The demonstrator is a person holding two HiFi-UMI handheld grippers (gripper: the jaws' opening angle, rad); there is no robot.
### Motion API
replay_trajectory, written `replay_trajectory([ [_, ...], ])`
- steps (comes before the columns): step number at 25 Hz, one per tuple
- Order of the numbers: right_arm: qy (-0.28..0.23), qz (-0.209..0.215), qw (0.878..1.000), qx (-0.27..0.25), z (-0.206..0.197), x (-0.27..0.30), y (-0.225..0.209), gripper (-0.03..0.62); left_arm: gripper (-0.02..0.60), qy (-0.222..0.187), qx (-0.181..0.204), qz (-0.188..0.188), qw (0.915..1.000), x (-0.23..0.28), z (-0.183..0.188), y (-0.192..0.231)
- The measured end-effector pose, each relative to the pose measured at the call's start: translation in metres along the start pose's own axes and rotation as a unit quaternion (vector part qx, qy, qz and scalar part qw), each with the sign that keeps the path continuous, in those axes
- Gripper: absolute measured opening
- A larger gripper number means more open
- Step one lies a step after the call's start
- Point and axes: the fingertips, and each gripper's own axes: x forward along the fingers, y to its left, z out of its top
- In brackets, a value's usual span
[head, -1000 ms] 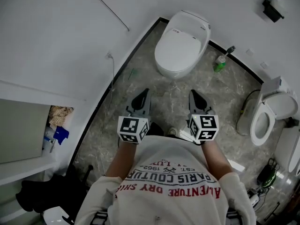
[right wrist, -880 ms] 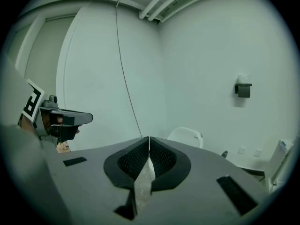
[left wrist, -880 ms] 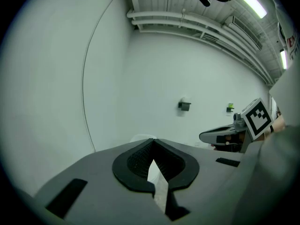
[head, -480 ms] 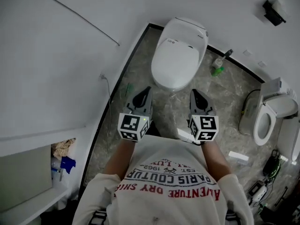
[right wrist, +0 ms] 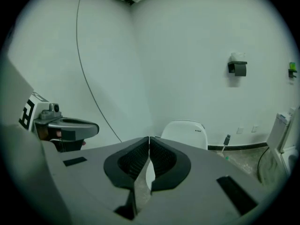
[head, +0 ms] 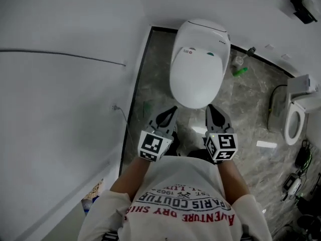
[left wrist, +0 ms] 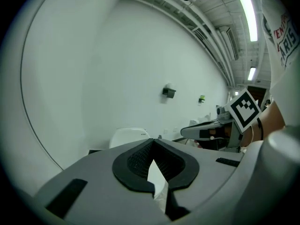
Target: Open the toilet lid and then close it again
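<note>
- The left hand-held gripper (head: 169, 113) and right hand-held gripper (head: 212, 109) are both shut tight, holding nothing.
- The toilet lid (head: 199, 64) lies shut just ahead, its long way pointing away from them.
- Its front edge sits between both tips.

grey marble floor (head: 251, 109), closed white toilet (head: 199, 64), green bottle (head: 239, 71) beside it, open toilet (head: 295, 124)
</note>
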Motion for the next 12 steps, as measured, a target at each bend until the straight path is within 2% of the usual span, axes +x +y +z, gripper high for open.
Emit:
replay_trajectory([
  [7,0.01,-0.003,1.0,0.029,-0.019,0.066,-0.017,0.015,0.008,0.024,-0.011,-0.024,0.9994,0.061,-0.034,0.039],
  [12,0.009,0.003,1.0,0.012,-0.052,0.098,-0.03,0.015,0.008,0.035,-0.022,-0.032,0.9986,0.092,-0.076,0.048],
])
